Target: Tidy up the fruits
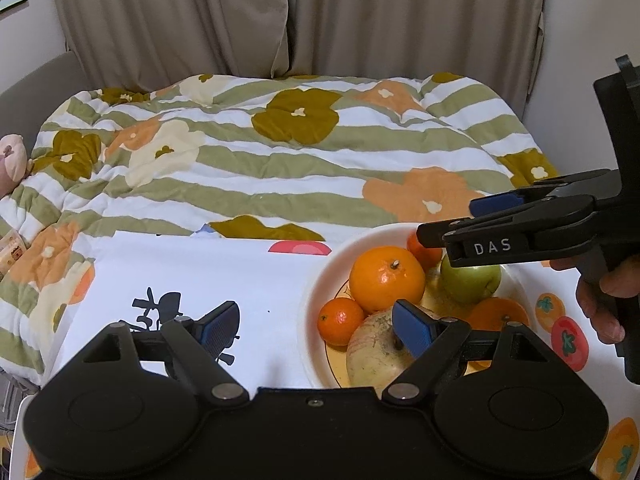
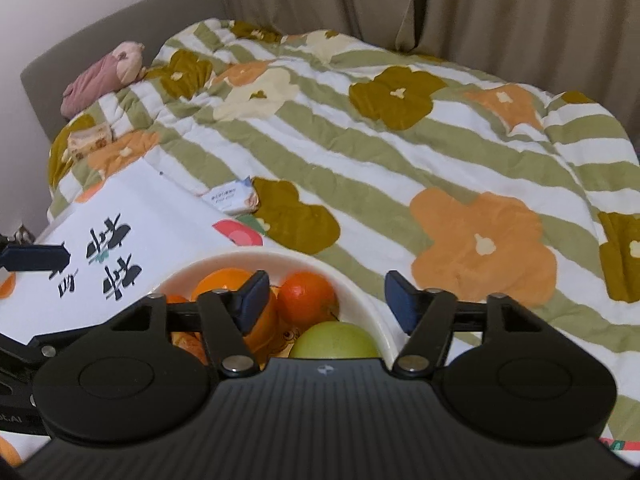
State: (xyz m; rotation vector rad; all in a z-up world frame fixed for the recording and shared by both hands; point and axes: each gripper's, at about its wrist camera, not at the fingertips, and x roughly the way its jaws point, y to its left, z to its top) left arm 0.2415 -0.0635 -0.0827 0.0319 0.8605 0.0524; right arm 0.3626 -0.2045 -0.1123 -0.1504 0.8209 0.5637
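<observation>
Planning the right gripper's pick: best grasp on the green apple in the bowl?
Grip the green apple across its widest part, coming from above. Its rounded top is exposed under the open right gripper; the bowl wall and oranges block its sides.

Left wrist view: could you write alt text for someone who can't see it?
A white bowl of oranges and apples sits on a white printed cloth, with the open left gripper low in front and the open right gripper reaching in over the green apple. Behind lies a flowered striped quilt and beige curtains.
</observation>
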